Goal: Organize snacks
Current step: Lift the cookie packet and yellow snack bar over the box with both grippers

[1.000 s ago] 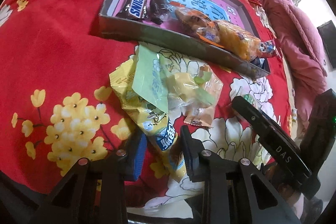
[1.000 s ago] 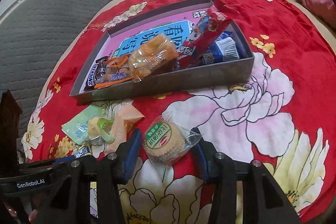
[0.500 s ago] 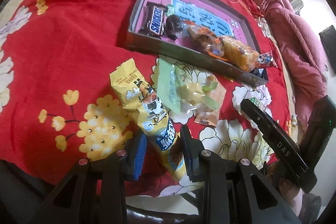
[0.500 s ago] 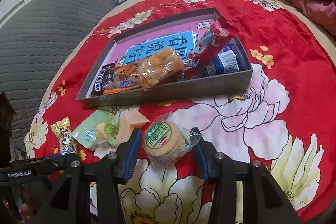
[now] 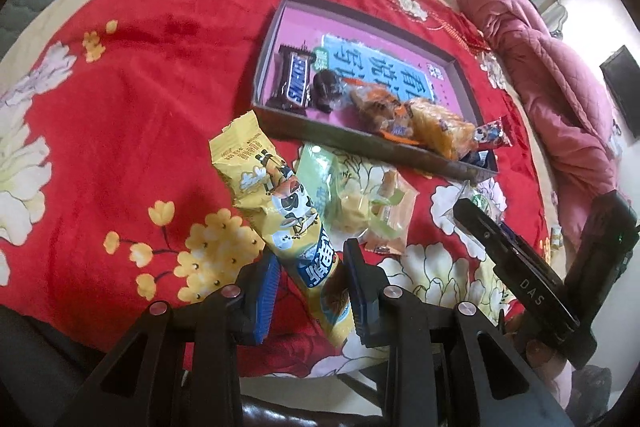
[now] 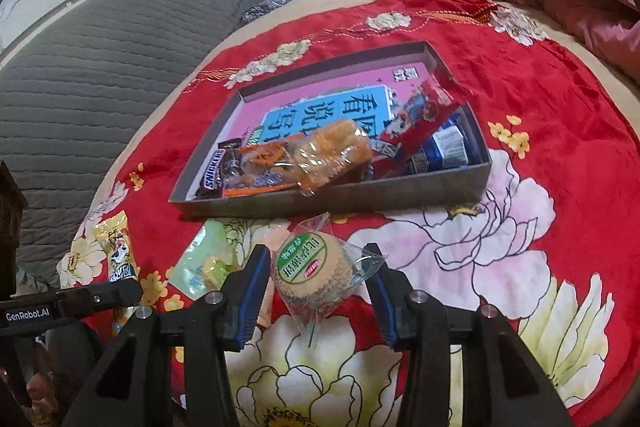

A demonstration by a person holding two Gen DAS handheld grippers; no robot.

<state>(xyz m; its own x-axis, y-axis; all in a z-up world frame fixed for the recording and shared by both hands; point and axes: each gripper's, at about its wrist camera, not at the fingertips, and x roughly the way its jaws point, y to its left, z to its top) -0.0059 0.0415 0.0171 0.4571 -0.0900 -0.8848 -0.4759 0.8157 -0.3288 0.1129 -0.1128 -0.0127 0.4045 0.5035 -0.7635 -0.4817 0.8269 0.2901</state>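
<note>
1. We take the shallow grey cardboard tray with the pink printed floor (image 5: 352, 143) as our landmark; it lies on the red floral blanket (image 5: 132, 115) spread over a bed.

2. The left gripper (image 5: 310, 291) is clamped on the long yellow snack packet with a cartoon cow (image 5: 280, 207), held near its lower end. The packet's long axis runs up and away from the gripper, its free end reaching toward the tray's near left corner.

3. The right gripper (image 6: 316, 287) is closed on the round biscuit in clear wrap with a green label (image 6: 312, 271), which sits just short of the tray's near wall, about midway along it.

4. We judge the right gripper's load the nearer to the tray: a short carry over the near wall would bring it in.

5. Inside the tray, a brown chocolate bar (image 5: 294, 81) and several wrapped snacks crowd the near wall; the far half of the pink floor is bare.

6. A pale green sachet (image 6: 200, 263) and a clear pack remain loose on the blanket, just outside the tray's near wall, between the two grippers.
</note>
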